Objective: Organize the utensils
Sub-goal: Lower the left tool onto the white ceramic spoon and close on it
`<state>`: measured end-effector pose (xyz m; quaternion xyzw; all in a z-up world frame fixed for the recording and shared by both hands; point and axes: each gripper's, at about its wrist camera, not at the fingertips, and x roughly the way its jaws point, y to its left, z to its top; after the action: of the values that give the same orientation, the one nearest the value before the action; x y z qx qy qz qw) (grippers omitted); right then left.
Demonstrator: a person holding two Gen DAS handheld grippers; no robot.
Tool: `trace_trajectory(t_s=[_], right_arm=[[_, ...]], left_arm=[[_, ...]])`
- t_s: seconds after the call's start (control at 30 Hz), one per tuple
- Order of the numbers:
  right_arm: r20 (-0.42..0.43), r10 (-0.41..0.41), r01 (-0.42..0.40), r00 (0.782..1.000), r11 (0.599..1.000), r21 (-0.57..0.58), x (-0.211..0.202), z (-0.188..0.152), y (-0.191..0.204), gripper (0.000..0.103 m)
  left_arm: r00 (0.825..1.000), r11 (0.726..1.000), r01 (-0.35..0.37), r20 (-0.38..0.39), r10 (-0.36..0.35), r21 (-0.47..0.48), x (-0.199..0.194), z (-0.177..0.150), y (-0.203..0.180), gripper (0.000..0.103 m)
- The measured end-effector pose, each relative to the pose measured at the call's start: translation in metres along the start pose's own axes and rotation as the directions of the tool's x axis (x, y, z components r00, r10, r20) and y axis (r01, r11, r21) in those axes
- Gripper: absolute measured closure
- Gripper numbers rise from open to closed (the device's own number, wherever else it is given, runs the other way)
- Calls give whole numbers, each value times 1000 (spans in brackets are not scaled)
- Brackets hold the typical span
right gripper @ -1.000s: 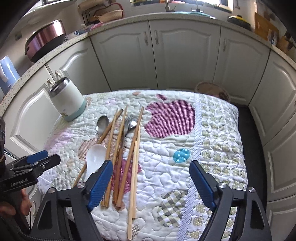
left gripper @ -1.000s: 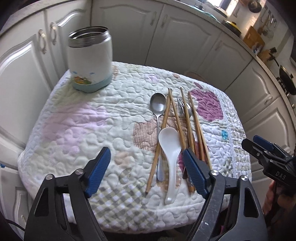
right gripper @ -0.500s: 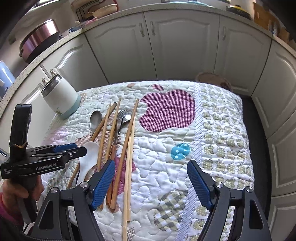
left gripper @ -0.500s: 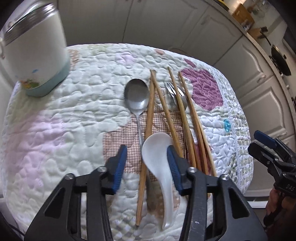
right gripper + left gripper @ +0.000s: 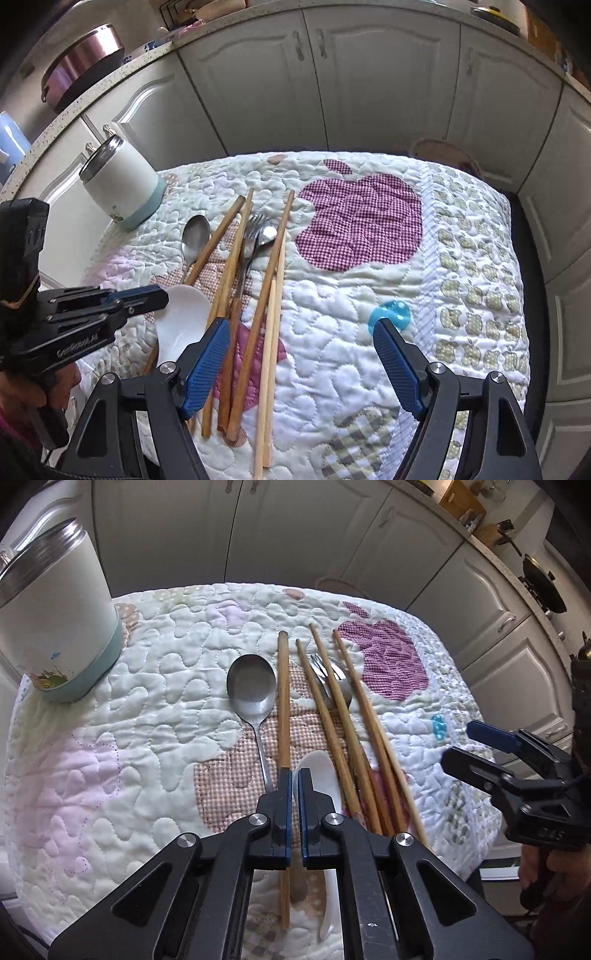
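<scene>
A white ceramic spoon (image 5: 321,771) (image 5: 183,314), a metal spoon (image 5: 252,686) (image 5: 195,236), a fork (image 5: 321,668) (image 5: 253,229) and several wooden chopsticks (image 5: 332,716) (image 5: 266,295) lie together on a quilted cloth (image 5: 129,738) (image 5: 369,350). My left gripper (image 5: 294,775) (image 5: 162,293) is shut, its tips down at the white spoon's left rim beside the leftmost chopstick (image 5: 283,694). I see nothing pinched between its pads. My right gripper (image 5: 301,325) (image 5: 461,742) stands open above the near ends of the chopsticks, holding nothing.
A white canister with a steel rim (image 5: 55,627) (image 5: 118,181) stands on the cloth's far left corner. White cabinet doors (image 5: 388,74) surround the table closely. A pot (image 5: 81,62) sits on the counter at the left. A round basket (image 5: 443,151) lies beyond the far edge.
My left gripper came forward and down over the utensils and its jaws closed from wide open to shut. The right gripper drifted slightly closer to the chopsticks, still open.
</scene>
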<state>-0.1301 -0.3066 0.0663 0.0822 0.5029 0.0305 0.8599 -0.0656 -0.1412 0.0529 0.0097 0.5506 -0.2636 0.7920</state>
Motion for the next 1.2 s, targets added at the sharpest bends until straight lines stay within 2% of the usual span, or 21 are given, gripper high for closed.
trace_trajectory(t_s=[0.2,0.37,0.4,0.47,0.5,0.53,0.63,0.7,0.77,0.97,1.03,1.07,1.1,1.2], right_arm=[[-12,-4,3,1000,1000,-12,5,1,2,24],[-38,-21,21,999,1000,-6,16,1,2,24],[-37,-20,19,999,1000,-5,16,1,2,24],[-35,-17,17,999,1000,-5,14,0,2,24],[-35,-18,18,999,1000,-4,13,0,2,24],[-33,-19,19,999,1000,-4,11,-1,2,24],[-30,-18,17,999,1000,-3,6,-3,-1,24],[-30,-21,21,999,1000,-2,3,-4,-4,24],[-30,-27,27,999,1000,4,1,-5,-8,24],[-63,-11,11,998,1000,-6,6,-8,-10,24],[-70,-7,5,998,999,-34,11,-10,-4,35],[-71,0,-3,997,999,-43,13,-10,-2,51],[-85,9,-13,996,999,-48,17,-11,1,59],[-95,17,-21,995,999,-42,24,-9,3,60]], left_arm=[[999,999,22,41,-21,-41,-20,-1,9,103],[999,998,26,23,-25,-49,-16,2,11,102],[1000,999,21,13,-20,-50,-13,2,10,100],[1000,999,-12,1,12,-41,-7,2,9,86],[999,999,-33,-9,32,-38,-2,2,8,75],[999,999,-33,-16,33,-42,2,3,7,74],[999,999,-15,-31,14,-36,12,5,3,74],[998,999,-34,-53,34,0,20,4,-4,74],[995,997,-67,-75,69,30,28,0,-9,90],[999,999,-45,-8,45,16,11,-2,-5,100],[999,999,-40,12,40,6,1,-2,0,102],[999,999,-35,17,35,-6,-2,-2,3,102],[999,999,-31,20,32,-21,-5,-2,6,102],[999,997,-5,35,8,-75,-16,-1,17,102]])
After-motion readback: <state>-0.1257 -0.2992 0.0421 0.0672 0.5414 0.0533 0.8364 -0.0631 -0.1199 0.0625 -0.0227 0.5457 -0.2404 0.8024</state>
